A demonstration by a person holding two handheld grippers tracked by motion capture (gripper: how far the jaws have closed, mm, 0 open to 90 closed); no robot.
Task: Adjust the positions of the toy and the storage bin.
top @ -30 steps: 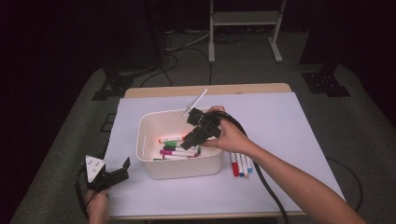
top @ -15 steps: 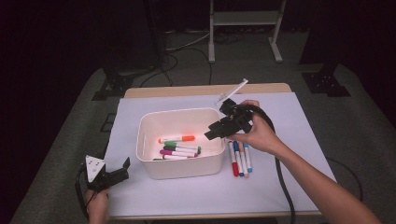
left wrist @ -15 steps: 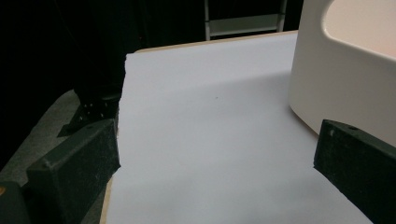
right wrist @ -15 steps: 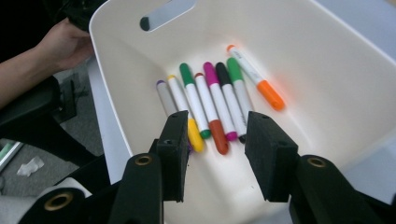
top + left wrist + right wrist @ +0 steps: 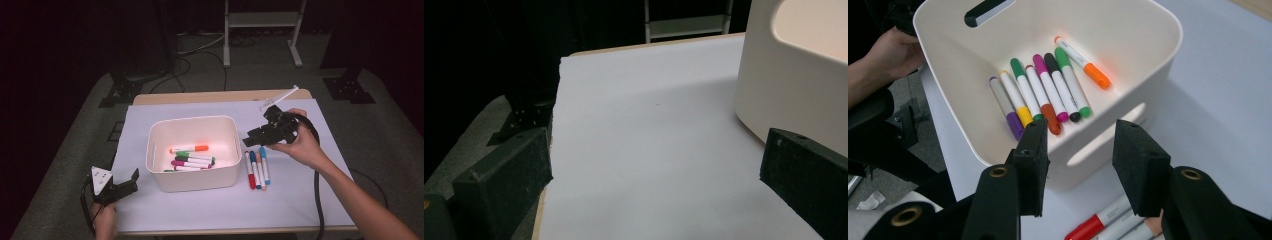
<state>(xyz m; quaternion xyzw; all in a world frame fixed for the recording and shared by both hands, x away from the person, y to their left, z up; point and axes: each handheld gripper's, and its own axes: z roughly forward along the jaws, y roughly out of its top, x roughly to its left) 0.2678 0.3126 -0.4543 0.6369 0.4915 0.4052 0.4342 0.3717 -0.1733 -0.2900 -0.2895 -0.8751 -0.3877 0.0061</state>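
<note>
Coloured felt-tip markers [image 5: 1045,92] lie inside the white plastic bin [image 5: 192,150]; right gripper [image 5: 1080,165] above loose markers [image 5: 257,169], fingers apart, empty; left gripper [image 5: 649,200] wide open, empty.

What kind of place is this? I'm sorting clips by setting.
Probably a recording lab or studio: dark surroundings, a paper-covered table, equipment stands and floor cables behind, and a hand-held right gripper by a marker bin.

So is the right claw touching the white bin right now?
Apart. In the high view the right claw hangs open to the right of the bin, above the markers on the table, with white table cover visible between its tips and the bin's wall.
</note>
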